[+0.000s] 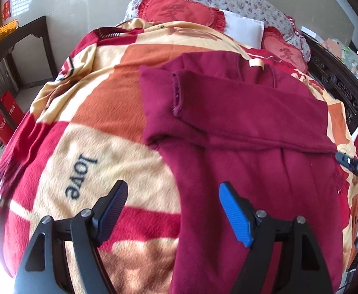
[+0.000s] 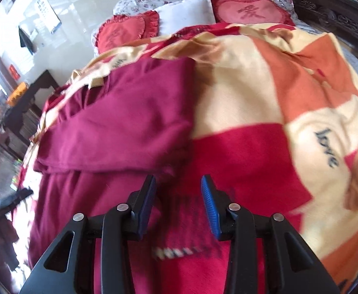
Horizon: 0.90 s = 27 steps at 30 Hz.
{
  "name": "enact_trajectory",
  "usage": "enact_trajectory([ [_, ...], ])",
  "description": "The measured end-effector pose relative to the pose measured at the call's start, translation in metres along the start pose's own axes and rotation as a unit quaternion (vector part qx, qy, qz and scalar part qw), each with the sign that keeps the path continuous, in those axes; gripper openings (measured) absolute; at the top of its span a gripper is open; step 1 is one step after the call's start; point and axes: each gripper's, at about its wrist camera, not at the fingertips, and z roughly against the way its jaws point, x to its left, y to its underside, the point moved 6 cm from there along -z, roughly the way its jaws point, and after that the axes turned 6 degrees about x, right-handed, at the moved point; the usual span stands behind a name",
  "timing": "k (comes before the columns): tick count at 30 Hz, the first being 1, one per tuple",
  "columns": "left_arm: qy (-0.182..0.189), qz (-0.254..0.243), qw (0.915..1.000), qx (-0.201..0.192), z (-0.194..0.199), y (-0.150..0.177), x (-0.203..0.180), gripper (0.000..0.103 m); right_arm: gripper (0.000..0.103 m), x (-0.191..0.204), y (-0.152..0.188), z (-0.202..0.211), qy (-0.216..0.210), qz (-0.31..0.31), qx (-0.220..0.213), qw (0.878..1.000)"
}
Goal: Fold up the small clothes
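Observation:
A maroon long-sleeved garment (image 1: 240,147) lies flat on the patterned blanket (image 1: 85,127), with both sleeves folded across its chest and a cream neck label (image 1: 255,64) at the far end. My left gripper (image 1: 172,196) is open and empty, hovering over the garment's lower left edge. The right gripper's tip (image 1: 355,166) shows at the garment's right edge in the left wrist view. In the right wrist view the garment (image 2: 120,122) lies to the left; my right gripper (image 2: 179,188) is open and empty above its right edge and the blanket (image 2: 264,93).
Red heart-shaped cushions (image 1: 179,9) and a white pillow (image 1: 245,29) lie at the bed's head. A dark carved bed frame (image 1: 338,83) runs along the right. A dark wooden table (image 1: 14,41) and red boxes (image 1: 5,117) stand left of the bed.

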Motion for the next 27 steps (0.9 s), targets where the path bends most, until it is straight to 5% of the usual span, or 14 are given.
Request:
enact_trajectory([
  [4,-0.006,-0.002,1.0000,-0.002,0.003,0.007,0.003,0.081,0.028,0.010,-0.016,-0.024,-0.011,-0.016,0.020,1.000],
  [9,-0.007,-0.004,1.0000,-0.001,0.007,0.014,0.009,0.081,0.000,0.018,-0.020,-0.026,0.023,0.031,0.021,0.999],
  [15,-0.004,0.002,1.0000,0.005,0.009,0.021,0.011,0.081,0.000,0.006,-0.012,-0.026,0.033,0.020,0.033,0.999],
  [17,-0.001,0.002,1.0000,0.003,0.013,0.026,0.011,0.081,0.002,0.012,-0.007,-0.016,0.022,0.033,0.034,0.999],
  [19,0.003,0.003,1.0000,0.005,0.017,0.029,0.011,0.081,0.018,0.016,-0.003,-0.002,0.006,0.035,0.028,0.999],
  [23,0.022,0.009,0.9995,0.020,0.025,0.046,0.013,0.081,0.020,0.019,0.017,0.028,-0.011,0.035,0.027,0.999],
  [27,0.033,0.005,0.9990,0.031,0.034,0.070,0.014,0.081,0.023,0.033,0.064,0.044,-0.060,0.052,0.073,0.994],
])
